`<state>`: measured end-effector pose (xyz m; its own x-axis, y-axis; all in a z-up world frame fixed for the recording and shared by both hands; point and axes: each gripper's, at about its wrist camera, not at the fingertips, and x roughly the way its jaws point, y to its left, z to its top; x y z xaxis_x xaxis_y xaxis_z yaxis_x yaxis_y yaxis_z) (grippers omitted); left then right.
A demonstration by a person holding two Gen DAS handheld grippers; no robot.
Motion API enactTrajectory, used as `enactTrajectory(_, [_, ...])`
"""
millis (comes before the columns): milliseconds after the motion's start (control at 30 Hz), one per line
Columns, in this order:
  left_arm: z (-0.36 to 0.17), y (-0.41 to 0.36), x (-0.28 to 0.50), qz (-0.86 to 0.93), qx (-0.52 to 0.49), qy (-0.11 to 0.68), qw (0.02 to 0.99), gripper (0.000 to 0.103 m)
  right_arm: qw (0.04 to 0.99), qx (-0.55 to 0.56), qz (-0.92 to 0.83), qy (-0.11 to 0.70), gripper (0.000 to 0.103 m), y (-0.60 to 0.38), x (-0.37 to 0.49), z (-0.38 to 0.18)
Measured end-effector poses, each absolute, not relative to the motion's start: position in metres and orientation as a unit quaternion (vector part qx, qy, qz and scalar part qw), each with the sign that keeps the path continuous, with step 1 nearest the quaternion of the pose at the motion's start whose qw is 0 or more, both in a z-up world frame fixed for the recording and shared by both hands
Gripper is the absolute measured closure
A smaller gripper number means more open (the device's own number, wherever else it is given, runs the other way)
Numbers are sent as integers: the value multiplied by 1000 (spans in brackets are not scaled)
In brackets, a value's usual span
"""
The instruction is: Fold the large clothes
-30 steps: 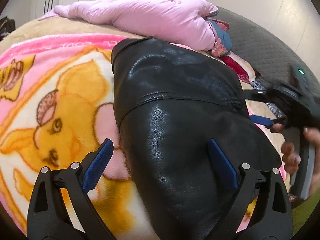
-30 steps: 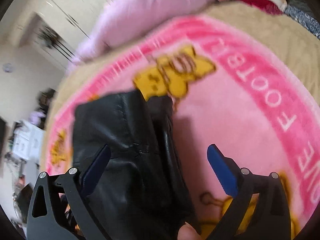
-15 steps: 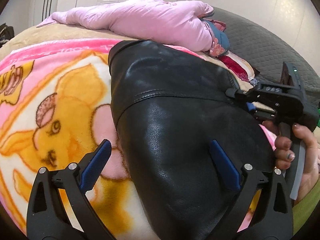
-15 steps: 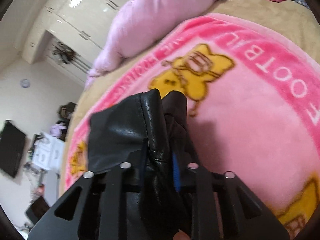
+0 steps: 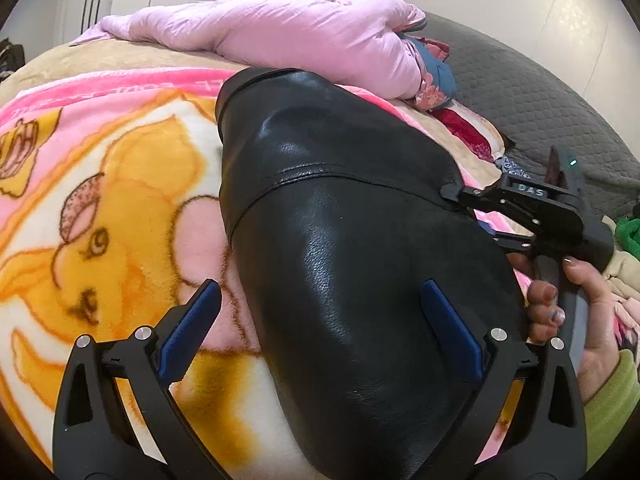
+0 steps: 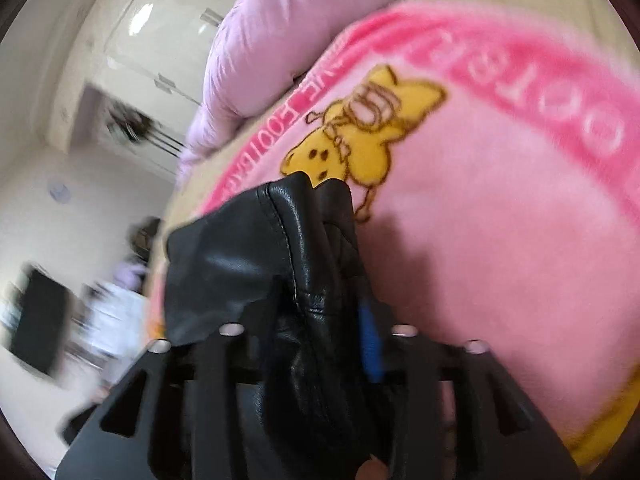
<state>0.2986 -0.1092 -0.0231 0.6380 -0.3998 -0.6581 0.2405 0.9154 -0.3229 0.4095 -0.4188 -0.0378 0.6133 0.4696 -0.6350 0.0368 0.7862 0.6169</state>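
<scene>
While black leather jacket [image 5: 352, 240] lies on pink blanket [image 5: 120, 184] | R gripper [image 6: 320, 320] is clamped on jacket edge, jaws just eased wider | L gripper [image 5: 320, 316] is held wide apart, nothing gripped.

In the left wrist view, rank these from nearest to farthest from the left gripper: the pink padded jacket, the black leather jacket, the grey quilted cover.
From the left gripper:
1. Black leather jacket, lying between the open fingers, on the cartoon blanket.
2. Pink padded jacket, beyond the leather jacket, across the back of the bed.
3. Grey quilted cover, behind the pink jacket at upper right.
</scene>
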Motion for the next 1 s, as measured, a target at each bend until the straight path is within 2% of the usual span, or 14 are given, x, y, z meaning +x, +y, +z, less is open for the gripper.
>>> enactTrajectory(33, [-23,-108,298,-176,-104,385,900,10,854,274,126,423,49,-411,405,-31])
enactTrajectory(100, [-21,-106,297,-172,-106,384,901,10,865,238,118,425,47,-403,395,-25])
enactTrajectory(133, [-20,-106,296,-173,-105,384,901,10,868,227,113,427,38,-400,391,-22])
enactTrajectory(233, [-17,-106,291,-175,-100,382,902,10,871,226,117,420,32,-399,376,-18])
enactTrajectory(600, [-16,-107,269,-185,-107,387,897,10,875,239,104,408,29,-406,308,-22])
enactTrajectory(667, [-15,-108,266,-183,-101,387,898,10,875,234,101,412,31,-405,302,-26])
enactTrajectory(700, [-15,-109,265,-183,-100,388,898,10,872,237,102,416,37,-406,301,-29])
enactTrajectory(767, [-16,-111,262,-182,-96,392,897,10,870,237,94,421,39,-406,299,-33])
enactTrajectory(800, [-16,-111,261,-181,-94,392,897,10,870,237,92,422,39,-406,298,-34])
enactTrajectory(900, [-14,-112,257,-176,-87,390,900,10,875,227,80,419,29,-406,291,-35])
enactTrajectory(1000, [-12,-111,254,-175,-82,391,900,10,878,222,76,418,27,-405,286,-38])
